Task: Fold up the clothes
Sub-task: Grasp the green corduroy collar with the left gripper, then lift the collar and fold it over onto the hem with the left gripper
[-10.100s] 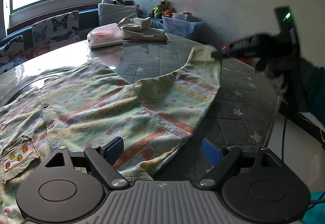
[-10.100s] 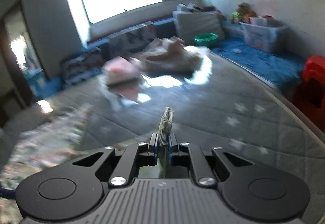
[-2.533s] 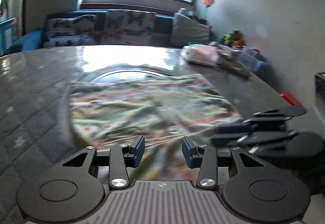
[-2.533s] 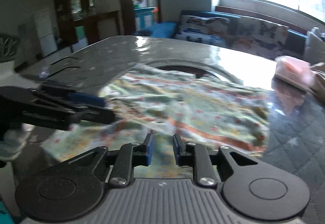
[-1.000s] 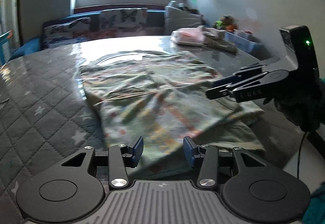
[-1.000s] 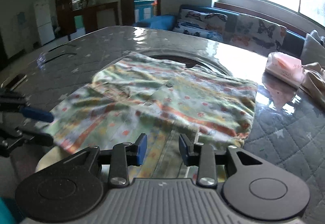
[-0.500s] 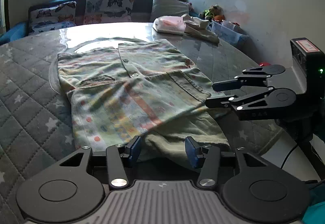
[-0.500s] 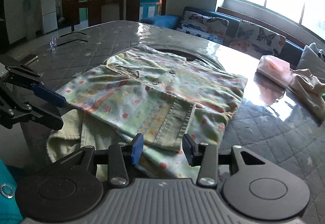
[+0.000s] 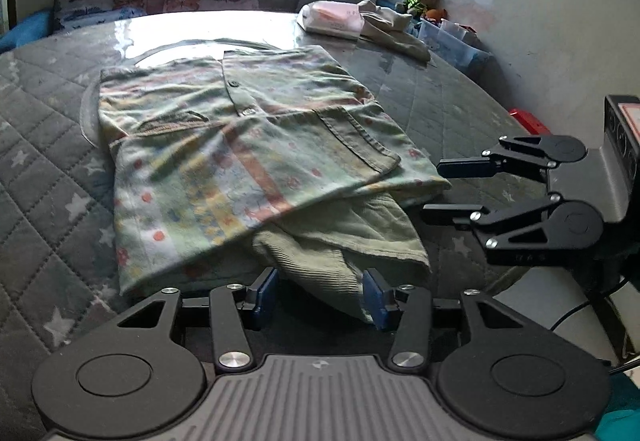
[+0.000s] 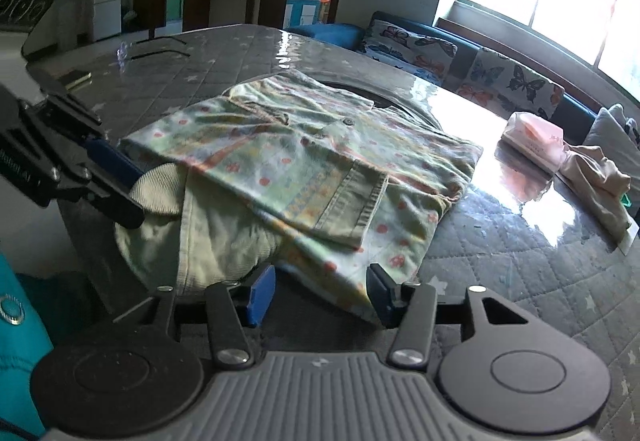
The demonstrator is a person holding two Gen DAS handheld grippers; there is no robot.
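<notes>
Cotton, printed with flowers and stripes, lies folded across the middle of the frame: the shirt (image 9: 248, 161) rests on the quilted surface (image 9: 44, 145), its plain green hem spilling toward the near edge. My worry is that loose hem; it overhangs the lower middle of both views, and a clumsy pinch or a tug on one layer could drag the whole fold off the edge or pull it apart.

My left claw (image 9: 322, 295) sits at the bottom centre of its view, pads closing but not yet pressing, with the ribbed green hem lying just between and ahead of them. My right claw (image 10: 320, 295) is released and opening, the shirt's flowered corner lying between its pads without being pinched. Further right, a pink packet (image 10: 534, 139) lies well apart.
</notes>
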